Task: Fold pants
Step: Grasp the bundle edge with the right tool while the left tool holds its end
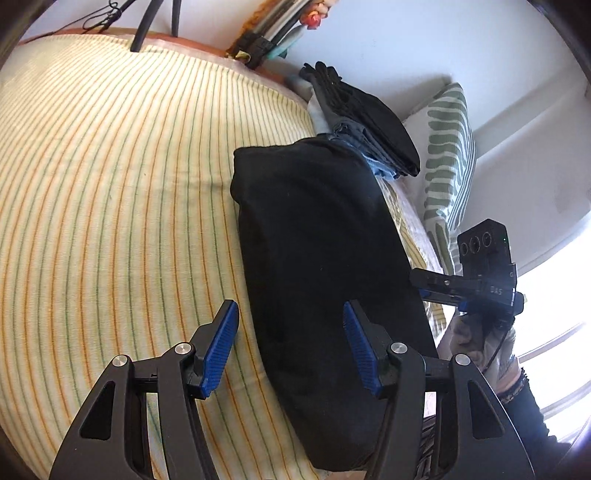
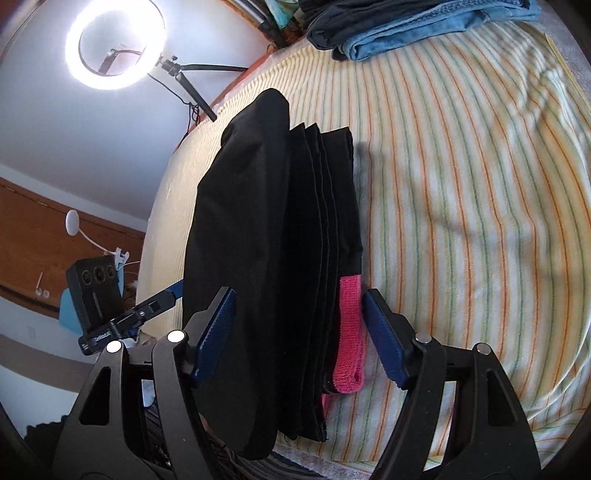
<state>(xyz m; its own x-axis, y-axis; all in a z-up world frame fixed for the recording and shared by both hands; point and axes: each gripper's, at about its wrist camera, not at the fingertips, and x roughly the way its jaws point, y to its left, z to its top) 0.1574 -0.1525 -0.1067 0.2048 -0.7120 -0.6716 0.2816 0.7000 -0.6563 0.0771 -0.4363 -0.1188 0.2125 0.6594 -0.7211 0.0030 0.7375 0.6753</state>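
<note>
Black pants (image 1: 317, 258), folded into a long thick bundle, lie on the striped bedsheet (image 1: 110, 184) near the bed's edge. My left gripper (image 1: 291, 347) stands open over the bundle's near end: one blue pad hangs above the sheet, the other above the black cloth. In the right wrist view the same pants (image 2: 258, 221) show stacked layers and a pink waistband (image 2: 349, 332). My right gripper (image 2: 299, 332) is open, straddling that end without pressing it. Each gripper shows in the other's view: the right gripper (image 1: 424, 286) beside the bundle, the left gripper (image 2: 162, 301) at its far side.
A pile of folded clothes (image 1: 373, 122), dark and blue denim (image 2: 406, 26), sits past the pants. A green-patterned pillow (image 1: 447, 155) leans on the wall. A lit ring light (image 2: 114, 44) stands on a stand by the bed. A gloved hand (image 1: 476, 339) holds the right gripper.
</note>
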